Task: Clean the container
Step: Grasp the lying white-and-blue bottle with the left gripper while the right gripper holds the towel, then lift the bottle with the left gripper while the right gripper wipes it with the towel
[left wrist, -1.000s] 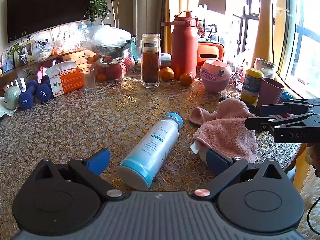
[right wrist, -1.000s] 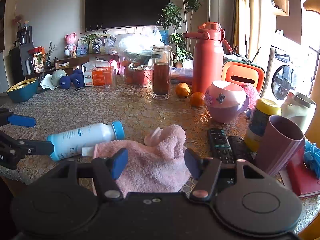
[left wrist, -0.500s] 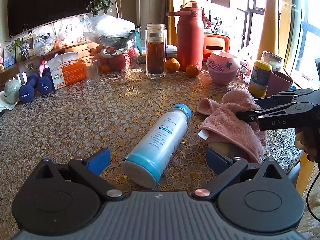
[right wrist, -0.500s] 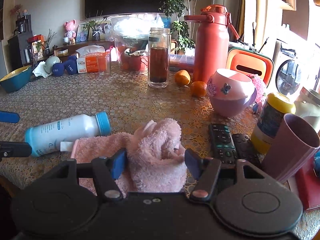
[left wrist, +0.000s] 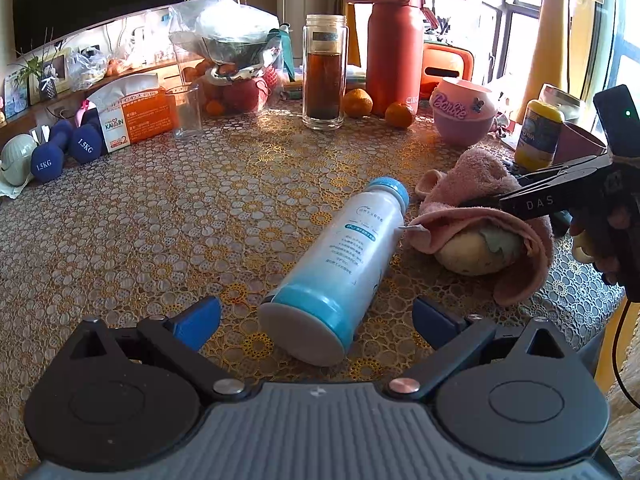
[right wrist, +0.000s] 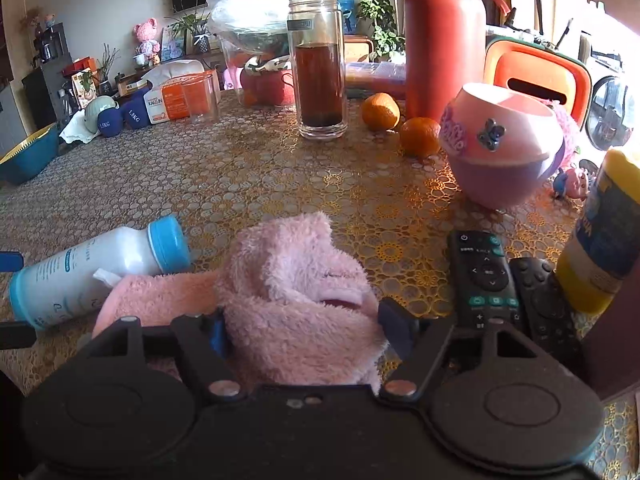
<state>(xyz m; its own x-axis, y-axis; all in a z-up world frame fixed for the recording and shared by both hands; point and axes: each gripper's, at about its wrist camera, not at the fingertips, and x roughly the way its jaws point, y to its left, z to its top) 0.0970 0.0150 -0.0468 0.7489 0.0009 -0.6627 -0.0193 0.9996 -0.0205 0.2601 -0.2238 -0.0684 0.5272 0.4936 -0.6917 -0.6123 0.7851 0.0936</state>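
Observation:
A white bottle (left wrist: 344, 256) with a blue cap and blue base lies on its side on the lace-patterned table (left wrist: 160, 220). Its base points at my left gripper (left wrist: 316, 320), which is open, one blue pad on each side of the base and not touching it. In the right wrist view the bottle (right wrist: 92, 268) lies at the left. Right of the bottle lies a pink towel (left wrist: 480, 196), bunched up over a round tan object (left wrist: 480, 248). My right gripper (right wrist: 307, 330) is open, its fingers set wide around the towel (right wrist: 296, 280).
At the back stand a glass tea bottle (left wrist: 324, 72), a red thermos (left wrist: 394, 44), oranges (left wrist: 358, 102) and a pink bowl (left wrist: 462, 114). Two remotes (right wrist: 484, 276) and a yellow can (right wrist: 600, 240) sit right of the towel. Dumbbells (left wrist: 48, 156) and a tissue box (left wrist: 136, 114) are far left.
Both grippers moved forward. The right one pushed into the towel, which bunched up and lifted off the tan object. The left one closed in on the bottle's base.

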